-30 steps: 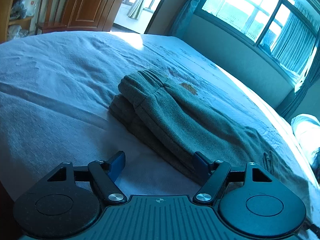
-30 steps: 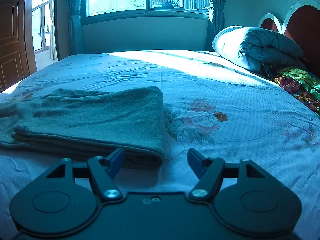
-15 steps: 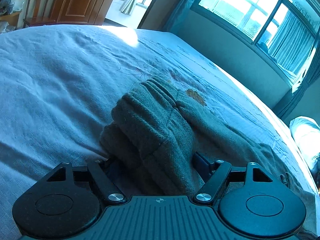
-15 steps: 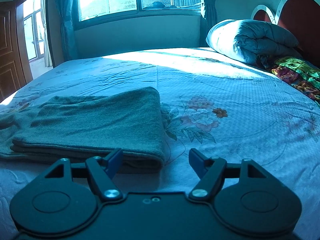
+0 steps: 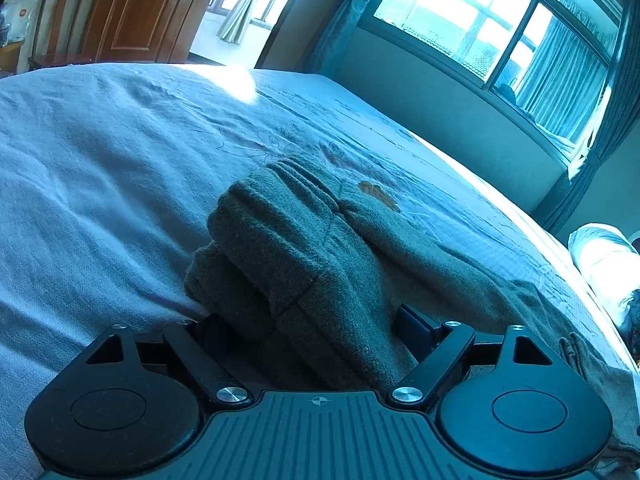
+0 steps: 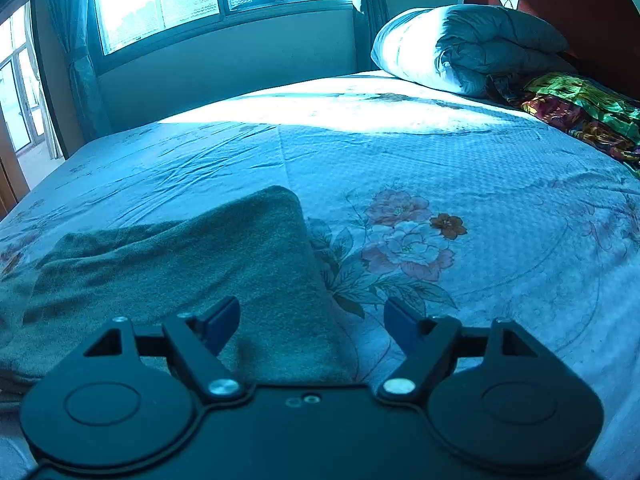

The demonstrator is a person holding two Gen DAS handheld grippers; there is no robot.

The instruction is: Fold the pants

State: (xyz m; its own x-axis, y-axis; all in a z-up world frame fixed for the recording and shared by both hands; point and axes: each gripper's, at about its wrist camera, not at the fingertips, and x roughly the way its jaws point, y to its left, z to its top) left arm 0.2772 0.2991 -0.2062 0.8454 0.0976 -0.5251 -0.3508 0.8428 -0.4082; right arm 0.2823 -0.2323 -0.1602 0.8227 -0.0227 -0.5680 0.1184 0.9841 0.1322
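Observation:
Grey-green fleece pants [image 5: 304, 256] lie folded on the bed, waistband end toward my left gripper. My left gripper [image 5: 308, 320] is open, its two jaws on either side of the waistband end; the cloth fills the gap and hides the left fingertip. In the right wrist view the other folded end of the pants [image 6: 192, 264] lies flat. My right gripper [image 6: 312, 320] is open and sits over that end's right corner, its left fingertip [image 6: 222, 316] above the cloth and its right one above the sheet.
The bed [image 6: 460, 168] has a pale floral sheet. A rolled duvet [image 6: 460, 52] and a colourful cloth [image 6: 580, 112] lie by the headboard. A window wall [image 5: 480, 60] runs along the far side. A wooden door [image 5: 140, 8] and chair [image 5: 52, 28] stand past the bed's foot.
My left gripper has moved forward until the waistband end lies between its open jaws. My right gripper has moved forward and up over the other end's corner.

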